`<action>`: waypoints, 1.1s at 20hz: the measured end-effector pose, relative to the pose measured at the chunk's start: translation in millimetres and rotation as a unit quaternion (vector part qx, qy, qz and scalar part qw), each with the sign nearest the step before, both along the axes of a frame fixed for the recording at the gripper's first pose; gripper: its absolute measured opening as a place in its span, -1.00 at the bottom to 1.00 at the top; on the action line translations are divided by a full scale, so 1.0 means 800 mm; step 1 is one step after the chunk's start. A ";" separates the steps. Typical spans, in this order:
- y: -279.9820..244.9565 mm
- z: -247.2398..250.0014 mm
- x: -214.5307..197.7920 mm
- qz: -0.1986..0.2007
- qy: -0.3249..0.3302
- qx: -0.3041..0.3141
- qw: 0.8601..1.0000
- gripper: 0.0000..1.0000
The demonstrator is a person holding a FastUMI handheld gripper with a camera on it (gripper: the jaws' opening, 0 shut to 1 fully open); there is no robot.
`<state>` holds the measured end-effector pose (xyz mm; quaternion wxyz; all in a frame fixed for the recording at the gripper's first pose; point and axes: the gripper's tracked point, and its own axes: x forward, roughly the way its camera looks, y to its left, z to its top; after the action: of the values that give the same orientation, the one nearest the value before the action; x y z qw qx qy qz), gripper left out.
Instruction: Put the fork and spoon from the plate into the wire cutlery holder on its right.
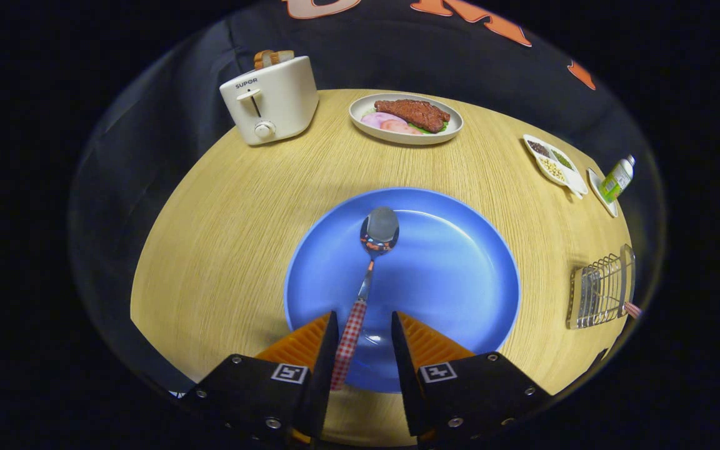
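A metal spoon (380, 230) with a red-checked handle lies on the blue plate (454, 262), its bowl pointing away from me. My gripper (364, 319) stands open over the plate's near side. The spoon's handle runs back between the two fingers, close beside the left one and well apart from the right one. The wire cutlery holder (600, 290) stands on the table to the right of the plate. A red-checked handle end (632, 309) sticks out at the holder's right side; the rest of that piece is hidden by the wires.
Beyond the plate, a cream toaster (269, 100) with bread in it stands at the far left of the round wooden table (222, 237). A pale dish of meat (405, 117) sits at the back. A divided spice dish (554, 162) and a small bottle (617, 178) lie at the far right.
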<state>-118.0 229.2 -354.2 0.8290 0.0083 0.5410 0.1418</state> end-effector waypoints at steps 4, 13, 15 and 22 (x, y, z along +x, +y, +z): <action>-0.003 -0.006 0.000 -0.015 -0.003 0.007 1.000 -0.48; -0.050 0.024 0.014 -0.028 -0.034 0.022 0.999 -0.84; -0.070 0.035 0.015 -0.032 -0.038 0.020 0.999 -0.84; -0.180 0.070 0.019 -0.070 -0.053 -0.015 0.996 -0.84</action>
<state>-103.0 85.0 -298.2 0.8642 0.0263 0.4968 0.0750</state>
